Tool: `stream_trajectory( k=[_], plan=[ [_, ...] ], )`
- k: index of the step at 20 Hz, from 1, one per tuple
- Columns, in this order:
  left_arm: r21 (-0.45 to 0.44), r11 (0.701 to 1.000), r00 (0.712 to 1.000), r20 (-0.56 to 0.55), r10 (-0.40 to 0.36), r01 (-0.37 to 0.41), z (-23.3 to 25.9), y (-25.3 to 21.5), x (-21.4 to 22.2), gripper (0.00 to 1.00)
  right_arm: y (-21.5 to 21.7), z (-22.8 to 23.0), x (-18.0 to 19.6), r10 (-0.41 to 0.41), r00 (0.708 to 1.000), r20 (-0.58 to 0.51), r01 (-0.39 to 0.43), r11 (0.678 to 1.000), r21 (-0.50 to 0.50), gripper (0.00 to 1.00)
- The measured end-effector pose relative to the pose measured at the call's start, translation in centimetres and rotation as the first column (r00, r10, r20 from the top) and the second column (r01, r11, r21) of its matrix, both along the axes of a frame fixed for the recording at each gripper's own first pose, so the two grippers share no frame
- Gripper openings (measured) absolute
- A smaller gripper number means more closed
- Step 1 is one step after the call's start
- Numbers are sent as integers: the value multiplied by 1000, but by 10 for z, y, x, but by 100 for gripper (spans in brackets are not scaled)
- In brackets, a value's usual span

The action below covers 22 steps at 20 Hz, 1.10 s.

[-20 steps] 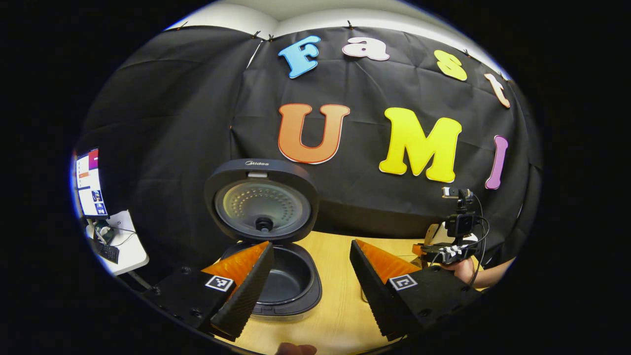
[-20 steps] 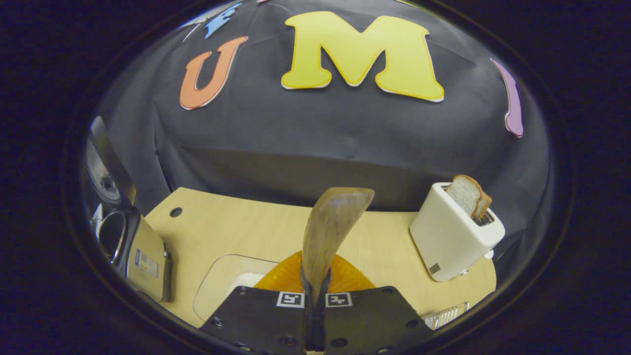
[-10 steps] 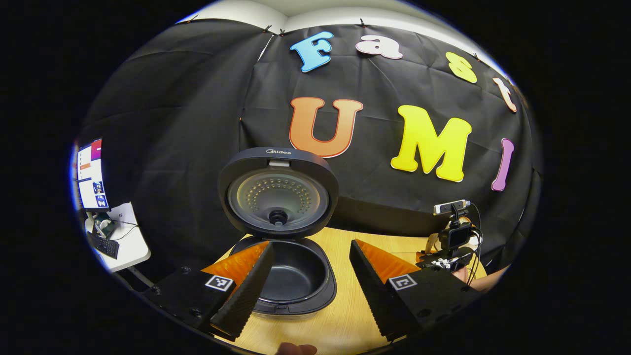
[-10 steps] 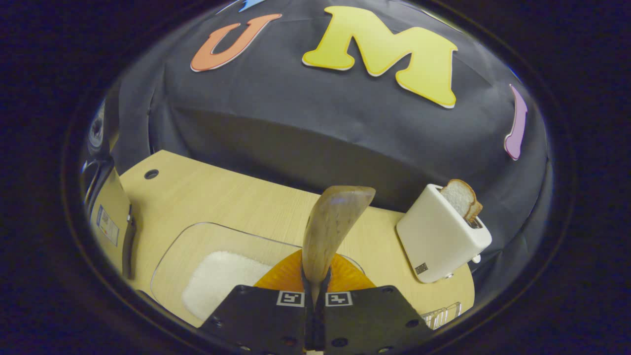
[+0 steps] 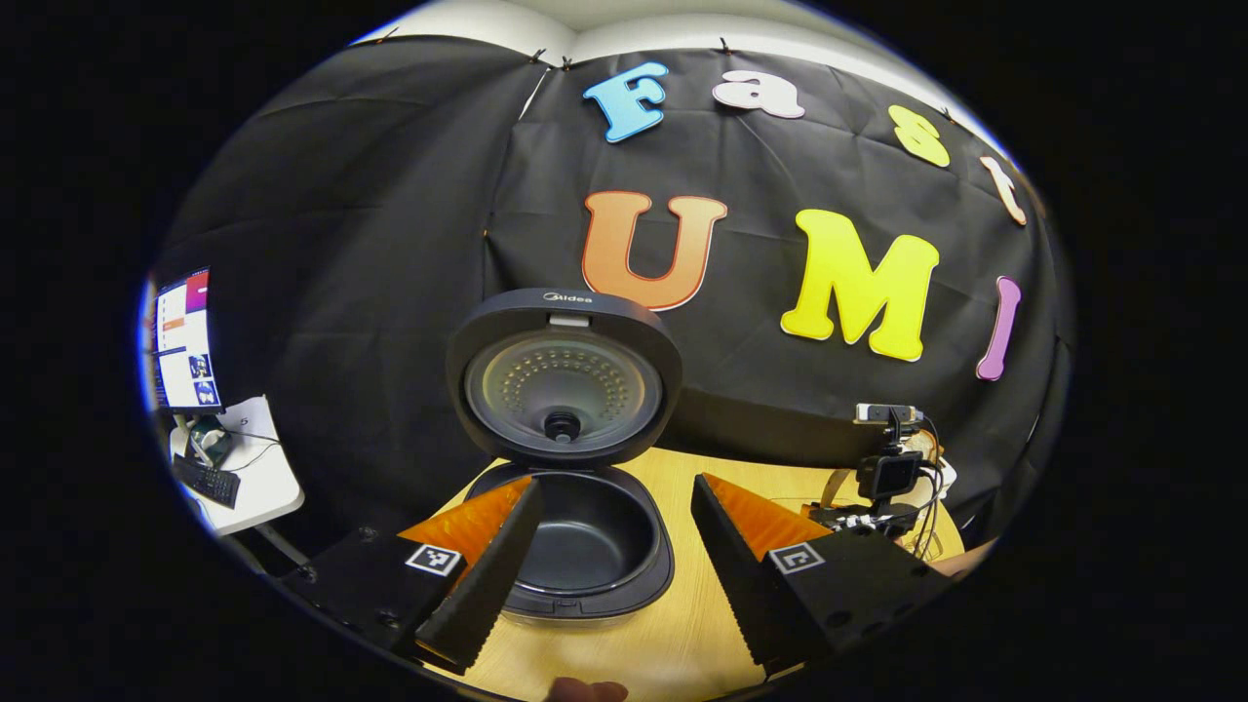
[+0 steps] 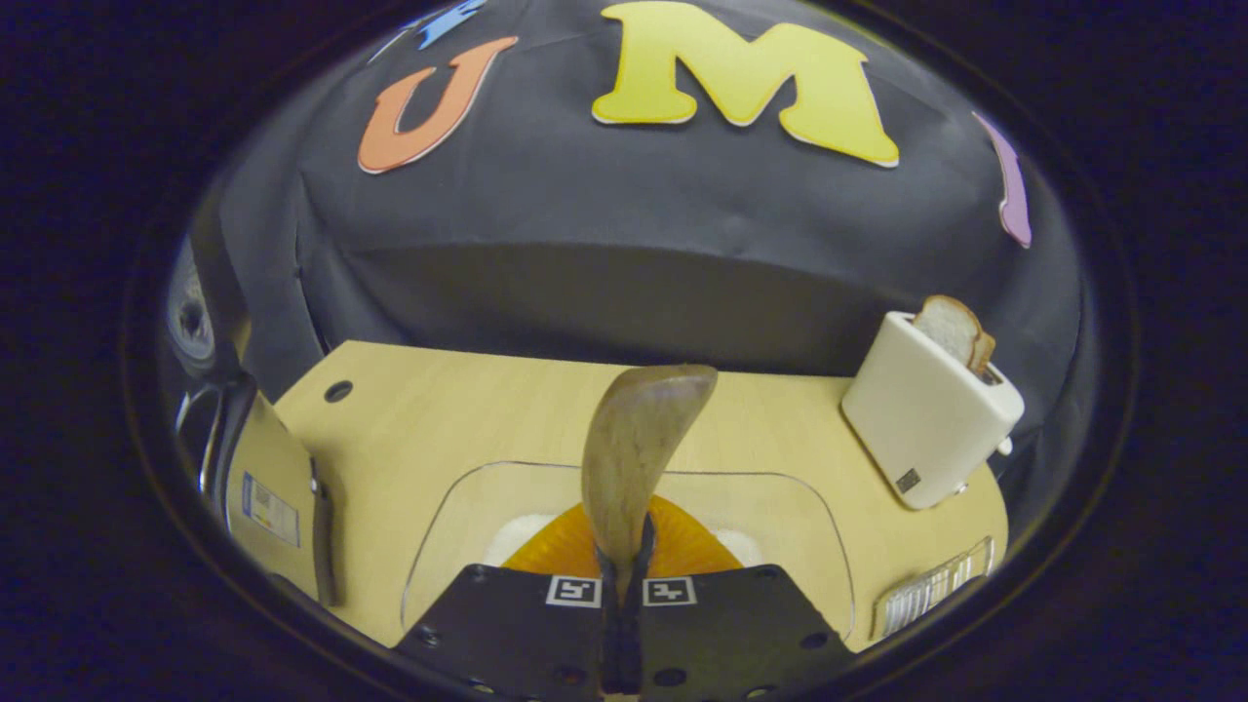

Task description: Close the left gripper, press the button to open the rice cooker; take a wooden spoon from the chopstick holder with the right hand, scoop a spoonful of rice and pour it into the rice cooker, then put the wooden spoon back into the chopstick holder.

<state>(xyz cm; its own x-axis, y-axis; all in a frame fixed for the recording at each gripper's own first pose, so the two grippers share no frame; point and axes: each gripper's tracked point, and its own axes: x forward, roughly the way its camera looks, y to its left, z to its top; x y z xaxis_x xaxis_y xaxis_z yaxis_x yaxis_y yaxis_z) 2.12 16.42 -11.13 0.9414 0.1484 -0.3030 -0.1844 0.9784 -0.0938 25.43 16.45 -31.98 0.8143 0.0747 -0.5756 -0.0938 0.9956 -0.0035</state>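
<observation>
Gripping wooden spoon point(image 6: 639, 444), right gripper point(image 6: 624, 585) fingers clamped; left gripper point(image 5: 614, 565) fingers wide, empty.

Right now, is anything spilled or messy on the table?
Nothing stands out. The rice sits inside its clear tray, the rice cooker is open and empty, and the wooden spoon is held upright in the right gripper.
</observation>
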Motion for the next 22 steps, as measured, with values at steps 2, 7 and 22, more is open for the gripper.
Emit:
stream_trajectory(
  k=[2, 7, 22],
  plan=[
    [-7, 1000, 1000, -2, 1, -1, 0, -1, -1, 98, -4, 1, 0, -29, 999, -21, 30, 998, 60, 1],
    [-6, 1000, 1000, 1, -11, 11, 1, -7, 1, 98, -5, 1, -3, -33, 998, -62, 43, 984, 171, 1],
    [2, 998, 997, -52, -58, 58, 0, -45, 0, 98, -24, 3, -9, 22, 991, -129, 57, 812, 580, 1]
  ],
)
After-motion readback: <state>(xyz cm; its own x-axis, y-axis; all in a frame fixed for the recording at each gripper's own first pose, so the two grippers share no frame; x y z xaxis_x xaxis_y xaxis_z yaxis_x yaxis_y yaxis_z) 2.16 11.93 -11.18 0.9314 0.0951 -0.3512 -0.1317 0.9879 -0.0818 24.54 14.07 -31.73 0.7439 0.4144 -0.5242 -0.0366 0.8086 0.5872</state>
